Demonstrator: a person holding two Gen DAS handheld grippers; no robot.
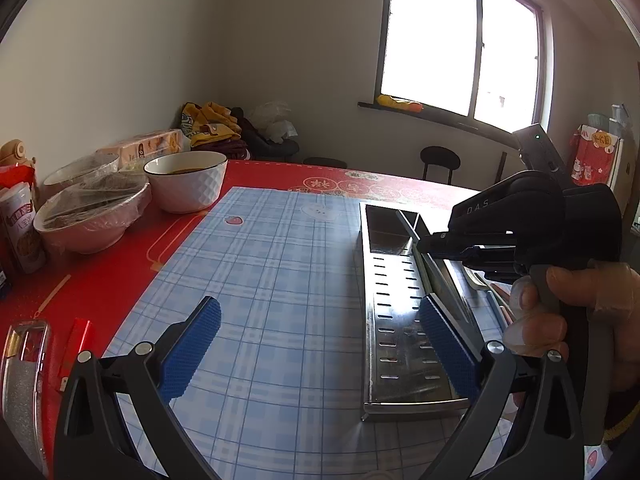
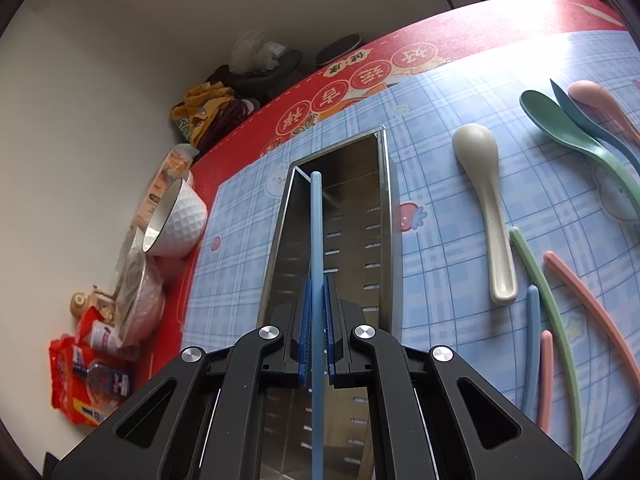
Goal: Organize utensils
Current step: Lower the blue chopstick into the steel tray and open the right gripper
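The counter (image 2: 460, 32) carries a plaid mat (image 2: 440, 200). On the mat lies a slotted steel utensil holder (image 2: 360, 184). Right tongs (image 2: 317, 320) are clenched on a blue chopstick (image 2: 316, 232), which points to 12 o'clock over the holder. Left tongs (image 1: 320, 344) are released beside the holder. A cream spoon (image 2: 486, 208) lies at 3 o'clock.

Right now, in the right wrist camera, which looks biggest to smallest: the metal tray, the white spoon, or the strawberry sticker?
1. Metal tray, easily the biggest.
2. White spoon.
3. Strawberry sticker, the smallest.
All three lie on the mat at similar distance, so the order is safe.
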